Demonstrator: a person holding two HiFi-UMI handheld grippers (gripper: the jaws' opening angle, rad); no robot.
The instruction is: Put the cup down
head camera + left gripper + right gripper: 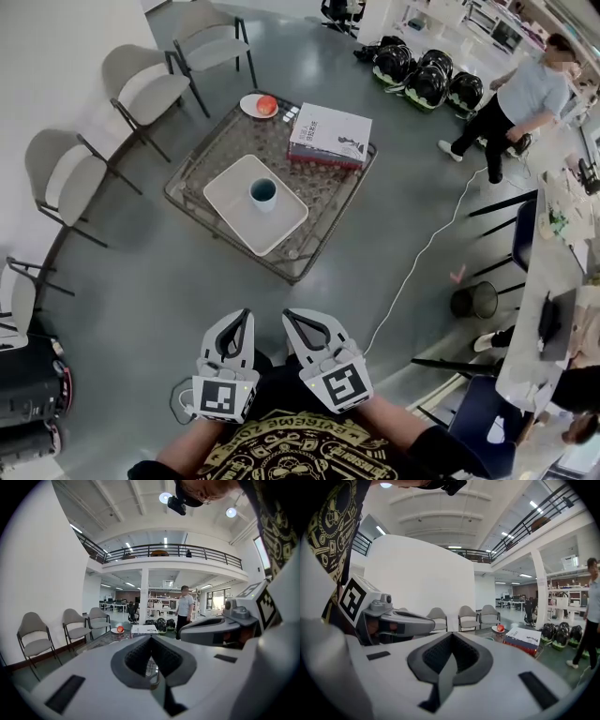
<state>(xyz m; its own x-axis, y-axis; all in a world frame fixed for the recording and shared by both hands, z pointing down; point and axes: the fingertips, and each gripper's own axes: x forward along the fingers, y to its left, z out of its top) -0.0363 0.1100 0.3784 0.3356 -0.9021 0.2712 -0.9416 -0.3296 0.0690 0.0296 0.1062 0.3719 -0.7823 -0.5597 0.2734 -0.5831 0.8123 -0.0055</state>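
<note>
A: Where is the cup [263, 192] to be found?

B: It is seen standing upright near the middle of a white tray [230, 192]. The tray is laid on the low tabletop [323, 187], well apart from both grippers.

A: How are the grippers held?

B: The left gripper [247, 314] and the right gripper [286, 315] are held side by side, close to the person's body at the bottom of the head view. Both are pointed toward the tabletop, and bare floor is seen between them and its near edge.

A: And the jaws?

B: In each gripper view the jaws are shown closed, tip against tip — nothing is gripped by either pair. Only the hollow behind the tips is left as a gap.

A: What else is laid on the tabletop?

B: A plate [249, 105] bearing a red apple [268, 104] is set at the far corner, and a white book [330, 133] lies just beside it. Neither is touched by the tray.

A: And around it?

B: Grey chairs [141, 86] are lined along the wall at the left. A standing person [525, 94] is seen at the upper right, well apart from the tabletop.
</note>
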